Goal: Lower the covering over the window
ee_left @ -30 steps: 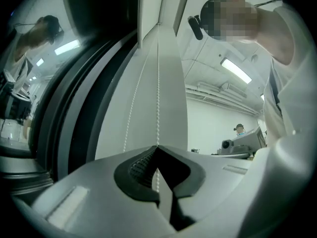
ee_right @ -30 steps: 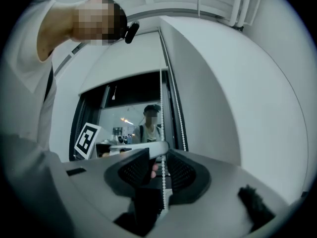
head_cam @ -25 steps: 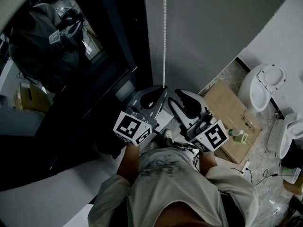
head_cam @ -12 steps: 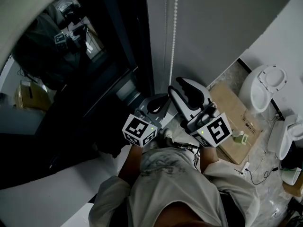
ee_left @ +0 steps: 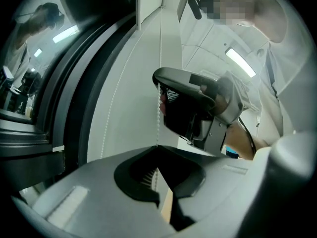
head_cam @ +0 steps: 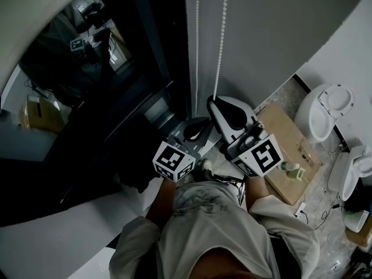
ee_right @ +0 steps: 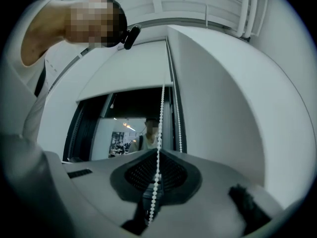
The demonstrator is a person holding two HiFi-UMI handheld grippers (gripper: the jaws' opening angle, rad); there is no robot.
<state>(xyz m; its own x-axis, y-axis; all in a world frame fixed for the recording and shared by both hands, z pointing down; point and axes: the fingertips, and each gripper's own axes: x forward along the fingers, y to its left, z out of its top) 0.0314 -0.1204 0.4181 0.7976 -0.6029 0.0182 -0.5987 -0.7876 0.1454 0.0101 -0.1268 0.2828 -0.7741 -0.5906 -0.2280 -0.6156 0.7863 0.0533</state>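
Head view: the left gripper [head_cam: 199, 127], clenched on the bead chain [head_cam: 222, 39], is sinking, while the right gripper [head_cam: 216, 101], also clamping that chain, is rising along it. The blind [ee_right: 126, 76] is probably coming down.

Indoor room, reads as a half-fitted office or storage space, not a home. Right of the right gripper [head_cam: 215, 100]: loose white toilets [head_cam: 324, 112] standing on a speckled stone floor [head_cam: 325, 237], with flattened cardboard [head_cam: 282, 147] beside them. Left of the left gripper [head_cam: 200, 127]: dark window [head_cam: 87, 97] reflecting a lit interior. Above both: roller blind [ee_right: 129, 76], bead chain [ee_right: 161, 118], ceiling strip lights [ee_left: 240, 62].
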